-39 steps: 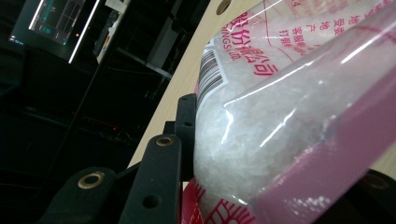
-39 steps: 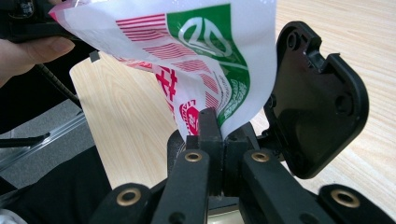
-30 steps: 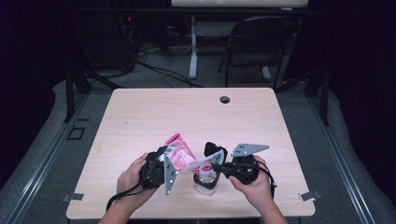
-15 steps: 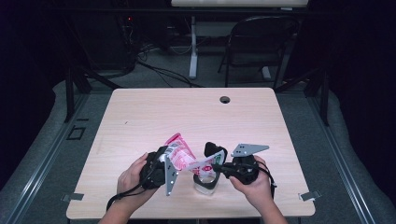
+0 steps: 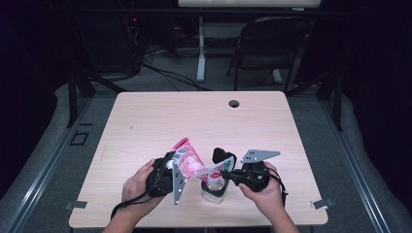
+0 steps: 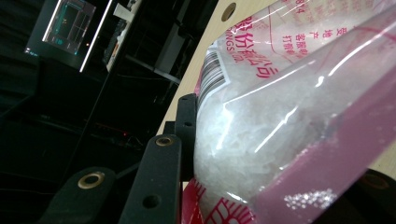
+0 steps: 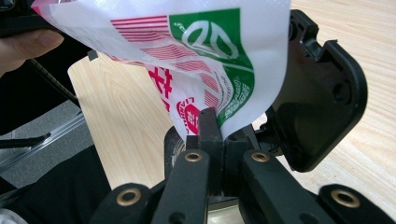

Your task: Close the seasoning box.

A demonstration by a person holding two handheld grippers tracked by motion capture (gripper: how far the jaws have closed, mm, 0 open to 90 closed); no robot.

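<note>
A pink, red and white plastic bag (image 5: 188, 164) of white crystals hangs tilted between my two grippers, near the table's front edge. My left gripper (image 5: 176, 169) is shut on the bag's full end. In the left gripper view the bag (image 6: 289, 107) bulges past one black finger (image 6: 161, 182) and hides the other. My right gripper (image 7: 215, 122) is shut on the bag's lower printed edge (image 7: 205, 56). Directly under that edge stands a small clear jar (image 5: 214, 190) with its black flip lid (image 5: 222, 157) swung up. The lid (image 7: 322, 102) stands just right of my right jaws.
The light wooden table (image 5: 160, 116) has a round cable hole (image 5: 234, 103) at its far side. A dark chair (image 5: 272, 43) and a desk leg stand beyond it on the grey floor. Both hands are close to the front edge.
</note>
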